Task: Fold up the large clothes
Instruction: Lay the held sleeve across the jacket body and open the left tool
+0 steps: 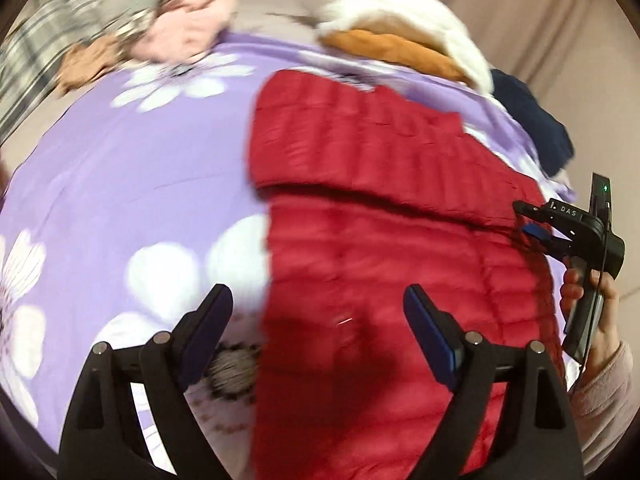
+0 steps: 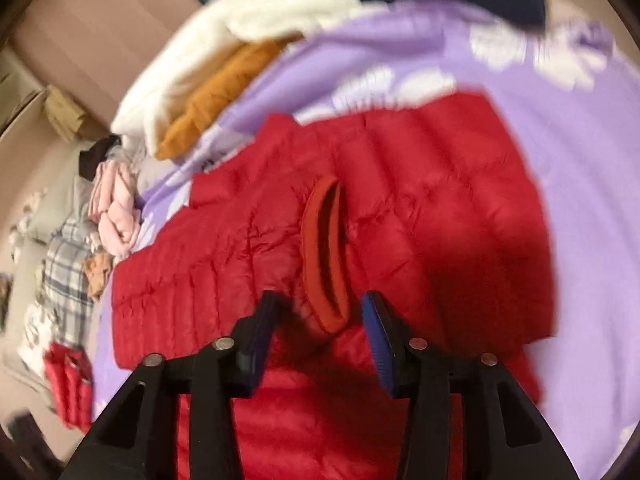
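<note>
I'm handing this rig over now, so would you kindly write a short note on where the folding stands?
Left hand-held gripper: open, empty, over the red jacket's left edge.
Right hand-held gripper: open, nothing pinched, its fingers either side of the jacket's ribbed cuff.
Jacket lies on the purple bedspread, one part already folded across it.
Left: finish folding the jacket. Other clothes are heaped along the bedspread's far edge, white and orange ones among them.

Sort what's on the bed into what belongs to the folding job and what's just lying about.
In the job: red puffer jacket spread on the purple floral sheet; left gripper and right gripper, both open.

Lying about: white fleece, mustard garment, pink garment, plaid cloth, navy garment.
</note>
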Tool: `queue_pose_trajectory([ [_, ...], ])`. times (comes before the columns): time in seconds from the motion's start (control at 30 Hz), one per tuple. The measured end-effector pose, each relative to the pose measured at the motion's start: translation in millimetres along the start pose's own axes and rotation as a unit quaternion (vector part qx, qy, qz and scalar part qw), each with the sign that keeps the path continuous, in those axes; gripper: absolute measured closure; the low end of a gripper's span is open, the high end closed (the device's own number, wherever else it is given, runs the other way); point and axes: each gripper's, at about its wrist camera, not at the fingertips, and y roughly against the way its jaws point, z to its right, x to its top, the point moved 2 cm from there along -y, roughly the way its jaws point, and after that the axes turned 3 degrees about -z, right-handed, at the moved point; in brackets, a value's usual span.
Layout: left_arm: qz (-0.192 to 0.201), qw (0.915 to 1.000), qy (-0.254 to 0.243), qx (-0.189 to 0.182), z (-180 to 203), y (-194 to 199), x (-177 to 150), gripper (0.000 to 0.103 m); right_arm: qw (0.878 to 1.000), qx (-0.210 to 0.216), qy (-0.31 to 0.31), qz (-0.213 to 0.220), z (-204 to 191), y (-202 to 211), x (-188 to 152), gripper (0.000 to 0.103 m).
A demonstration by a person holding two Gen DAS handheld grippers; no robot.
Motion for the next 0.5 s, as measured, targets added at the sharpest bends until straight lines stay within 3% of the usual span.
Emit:
queue_pose_trajectory([
  [0.1,-0.008,0.9996,0.028,-0.002,-14.1,-0.6,-3.9,0.015,1.0,0.016,0.004,0.01,-5.1,4.8,-4.4,0.087],
  [0.27,-0.009,0.9995,0.03,0.001,-15.9,-3.1,-4.2,0.015,0.996,0.058,0.035,0.065,-16.9,62.8,-18.6,0.092],
  [0.4,-0.013,0.9995,0.03,-0.005,-13.1,-6.4,-2.8,0.015,0.995,-0.009,0.055,0.078,5.1,92.7,-29.5,0.092],
  [0.5,-0.015,0.9996,0.024,-0.003,-8.1,-15.3,3.2,0.016,0.997,-0.053,0.046,0.025,27.9,71.1,-27.4,0.091],
])
